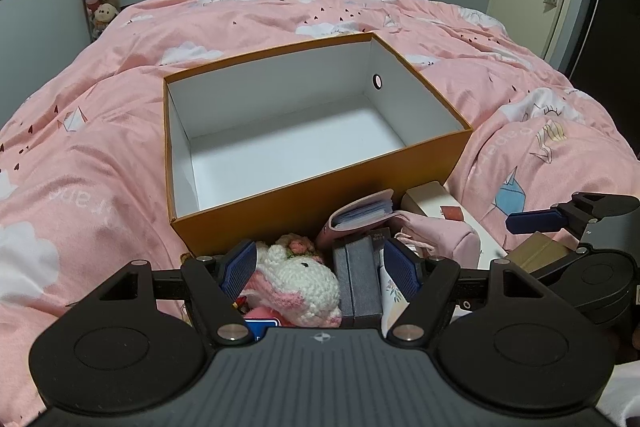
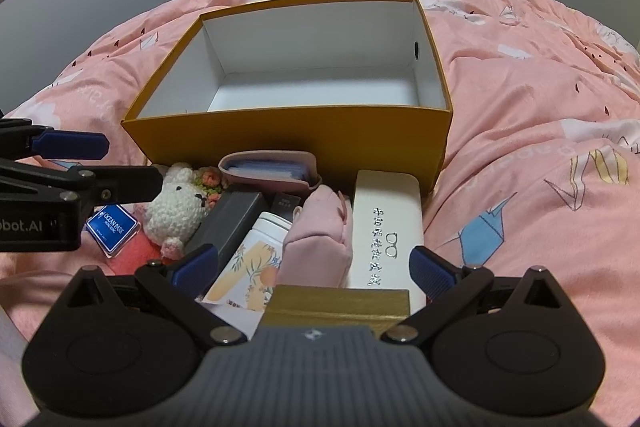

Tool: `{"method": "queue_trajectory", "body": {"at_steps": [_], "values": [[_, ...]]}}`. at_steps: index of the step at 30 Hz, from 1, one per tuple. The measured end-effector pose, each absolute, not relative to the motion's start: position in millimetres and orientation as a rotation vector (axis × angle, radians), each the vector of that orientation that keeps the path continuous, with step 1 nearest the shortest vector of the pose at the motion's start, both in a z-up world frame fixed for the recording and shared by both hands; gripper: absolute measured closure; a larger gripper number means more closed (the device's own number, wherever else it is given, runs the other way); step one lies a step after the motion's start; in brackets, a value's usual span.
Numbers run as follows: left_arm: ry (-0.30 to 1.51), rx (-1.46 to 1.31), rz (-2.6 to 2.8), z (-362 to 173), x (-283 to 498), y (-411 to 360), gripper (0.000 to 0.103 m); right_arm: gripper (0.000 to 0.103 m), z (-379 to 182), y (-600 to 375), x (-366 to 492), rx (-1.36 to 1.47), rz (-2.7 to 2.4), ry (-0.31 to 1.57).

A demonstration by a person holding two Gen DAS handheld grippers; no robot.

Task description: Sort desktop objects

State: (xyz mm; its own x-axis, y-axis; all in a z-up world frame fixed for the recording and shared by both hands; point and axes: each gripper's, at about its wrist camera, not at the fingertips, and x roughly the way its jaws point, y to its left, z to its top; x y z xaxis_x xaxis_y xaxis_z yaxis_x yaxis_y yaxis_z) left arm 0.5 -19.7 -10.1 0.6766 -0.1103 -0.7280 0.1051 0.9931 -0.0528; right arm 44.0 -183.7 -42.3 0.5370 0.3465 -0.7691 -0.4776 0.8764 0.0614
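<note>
An orange cardboard box [image 2: 288,143] with a white inside stands open on the pink bed cover [image 2: 540,115], and nothing can be seen in it. The things to sort lie crowded just in front of its near wall, probably gathered there so that each one has only a short way into the box.

The left gripper [image 1: 318,269] is spread wide and holds nothing; between its blue pads sit the white crochet bunny [image 1: 298,277] and a dark grey box [image 1: 358,275], so one of these two seems to be the next pick. The right gripper [image 2: 314,265] is also wide and holding nothing, low over a gold-coloured box [image 2: 340,303], with a white glasses case [image 2: 386,227], a pink pouch [image 2: 320,231] and a white floral bottle [image 2: 256,251] ahead of it.

Against the box wall leans a pink card holder [image 2: 270,169] with bluish cards inside. A blue badge [image 2: 114,227] beside the bunny reads "OCEAN PARK". The glasses case carries silver Chinese characters and a small drawing of spectacles; I cannot read the characters surely. On the body of the left gripper, seen from the right wrist, the letters "obot.AI" are visible.
</note>
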Motion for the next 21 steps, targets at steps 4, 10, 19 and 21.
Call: {"method": "queue_trajectory", "body": {"at_steps": [4, 10, 19, 21], "values": [[0.822, -0.007, -0.12, -10.5, 0.6, -19.9, 0.02, 0.001, -43.0, -183.8, 44.3, -0.162, 0.498, 0.881], [0.824, -0.013, -0.125, -8.6, 0.5, -16.9, 0.02, 0.001, -42.3, -184.9, 44.5, -0.162, 0.502, 0.878], [0.86, -0.037, -0.143, -3.8, 5.8, 0.5, 0.035, 0.021, -25.9, -205.1, 53.1, -0.138, 0.485, 0.84], [0.869, -0.032, -0.158, -3.7, 7.0, -0.3, 0.041, 0.03, -24.0, -212.3, 57.2, -0.128, 0.473, 0.848]]}}
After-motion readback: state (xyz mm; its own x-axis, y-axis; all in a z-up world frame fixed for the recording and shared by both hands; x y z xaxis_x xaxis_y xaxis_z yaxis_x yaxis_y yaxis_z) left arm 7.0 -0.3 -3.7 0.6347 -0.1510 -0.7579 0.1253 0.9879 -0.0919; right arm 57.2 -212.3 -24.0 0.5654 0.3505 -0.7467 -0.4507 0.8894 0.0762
